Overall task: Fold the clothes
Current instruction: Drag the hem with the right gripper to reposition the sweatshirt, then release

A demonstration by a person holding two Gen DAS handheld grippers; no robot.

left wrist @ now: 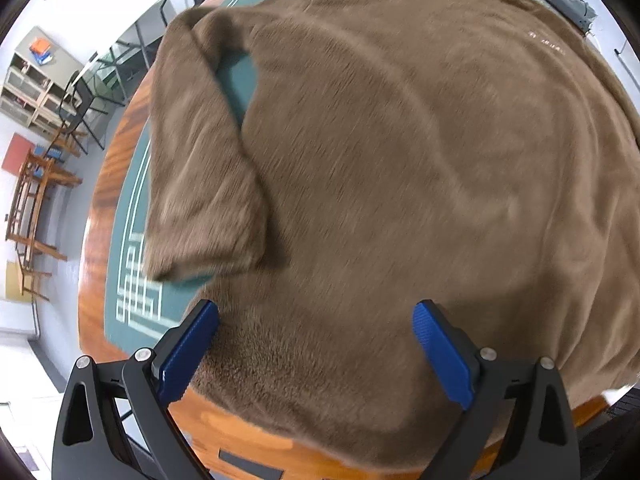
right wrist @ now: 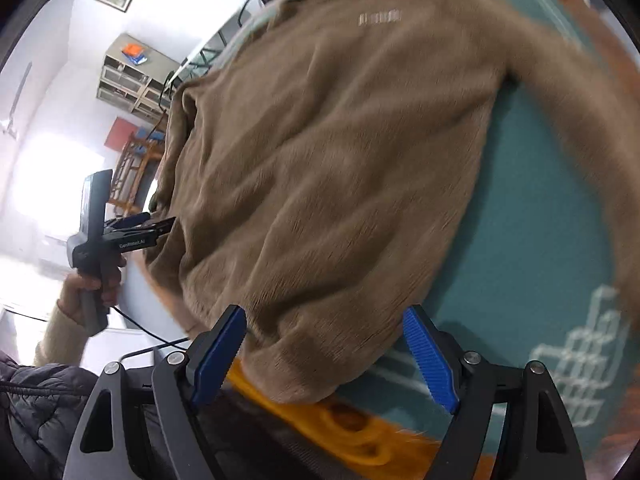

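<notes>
The sweater (left wrist: pixel 400 184) is a uniform fuzzy brown, with a small row of pale whitish marks on its chest (right wrist: pixel 379 17). Under the sweater, the table (left wrist: pixel 100 208) has a glossy orange-brown wood rim and a teal-green mat (right wrist: pixel 532 216) with thin white border lines and a white angular fret pattern (left wrist: pixel 138 292) near the sweater's folded sleeve. Both the left gripper (left wrist: pixel 316 336) and the right gripper (right wrist: pixel 324 344) are black with ribbed bright blue finger pads (left wrist: pixel 440 354). Beyond the table stand a beige shelf (left wrist: pixel 34 92), topped by orange and blue items, and a red panel (left wrist: pixel 16 153).
</notes>
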